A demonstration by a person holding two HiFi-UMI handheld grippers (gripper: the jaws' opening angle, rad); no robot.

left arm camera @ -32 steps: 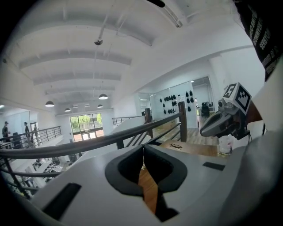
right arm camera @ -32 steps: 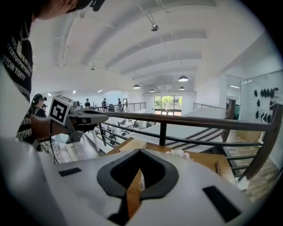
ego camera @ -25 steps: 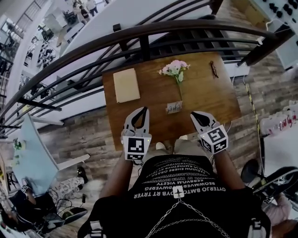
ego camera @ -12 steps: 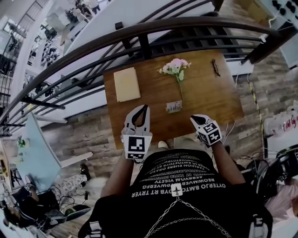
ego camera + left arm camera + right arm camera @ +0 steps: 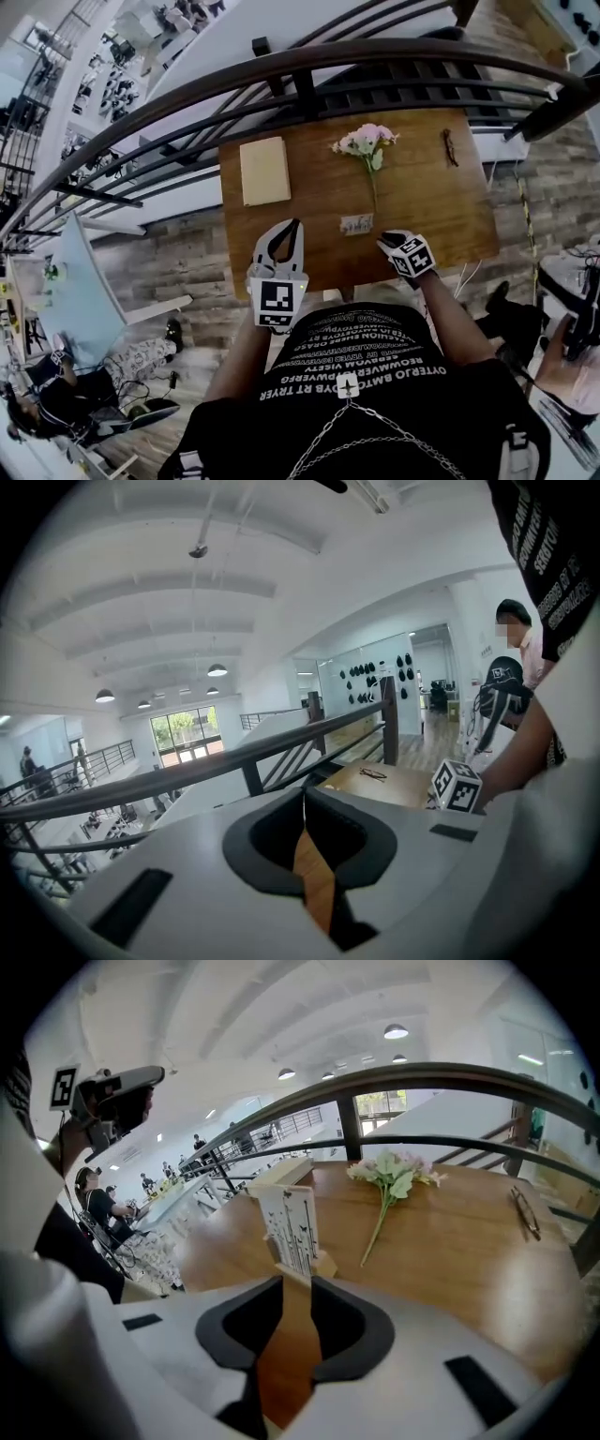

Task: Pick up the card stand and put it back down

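The table (image 5: pixel 441 206) is lying ahead of both grippers, with a dark railing (image 5: pixel 375 56) curving past its far edge. A pale pad (image 5: pixel 265 171) is sitting well ahead of the left gripper (image 5: pixel 292 228), and a bunch of flowers (image 5: pixel 366 141) is lying farther out, ahead and left of the right gripper (image 5: pixel 386 243). Glasses (image 5: pixel 451 147) are lying far ahead and right of it.

The left gripper is hovering over the near table edge with its jaw tips touching and nothing between them. The right gripper's jaws are opening. They are standing narrowly apart, with only bare table showing through the gap, so they are gripping nothing.

The card stand (image 5: pixel 357 224) is standing on the table just beyond the right gripper's tips. It is dead ahead in the right gripper view, and ahead and slightly left in the head view. It is apart from both pads. The right gripper is clearly nearer to it than the left, which has it off to its right.

The stand is a white card with small dark marks, standing upright in a low, light wooden base. Its long side is running roughly across the table, so the right gripper is meeting it near one end, at a slant. A short push forward would likely be bringing the card between the jaws.
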